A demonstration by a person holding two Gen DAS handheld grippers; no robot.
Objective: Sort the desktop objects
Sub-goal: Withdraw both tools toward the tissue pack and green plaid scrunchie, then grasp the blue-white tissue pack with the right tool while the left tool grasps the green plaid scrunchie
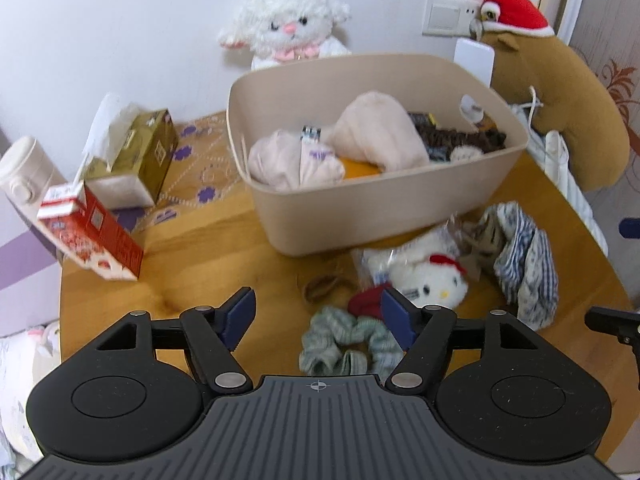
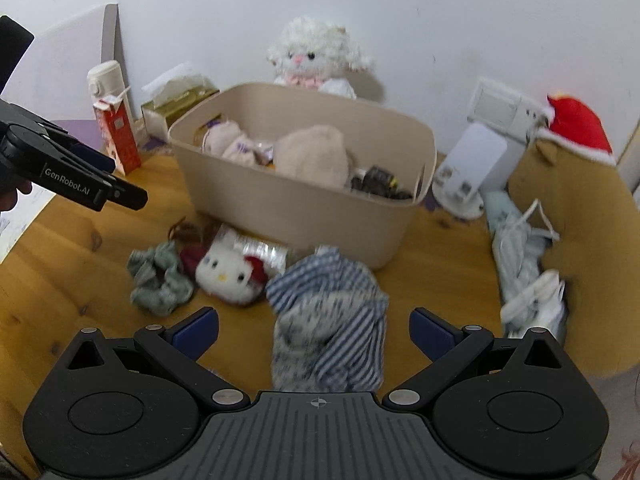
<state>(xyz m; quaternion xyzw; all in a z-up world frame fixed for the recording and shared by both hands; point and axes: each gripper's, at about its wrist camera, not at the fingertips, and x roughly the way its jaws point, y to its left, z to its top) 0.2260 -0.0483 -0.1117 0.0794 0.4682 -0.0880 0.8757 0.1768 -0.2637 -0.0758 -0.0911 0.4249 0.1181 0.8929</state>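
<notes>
A beige bin (image 1: 360,216) (image 2: 300,208) stands on the wooden table and holds pale plush items and dark bits. In front of it lie a white cat plush with a red bow (image 1: 432,284) (image 2: 228,272), a blue striped cloth (image 1: 524,256) (image 2: 332,320), a grey-green scrunchie (image 1: 344,344) (image 2: 160,276), a red scrunchie (image 1: 364,304) and a brown hair tie (image 1: 320,286). My left gripper (image 1: 318,316) (image 2: 120,182) hovers open over the scrunchies, gripping nothing. My right gripper (image 2: 314,328) is open above the striped cloth, pads clear of it.
A tissue box (image 1: 136,160), a red carton (image 1: 92,236) and a white bottle (image 1: 24,168) stand at the left. A white lamb plush (image 1: 288,20) sits behind the bin. A brown plush with a red hat (image 1: 572,112) and a white device (image 2: 472,168) crowd the right.
</notes>
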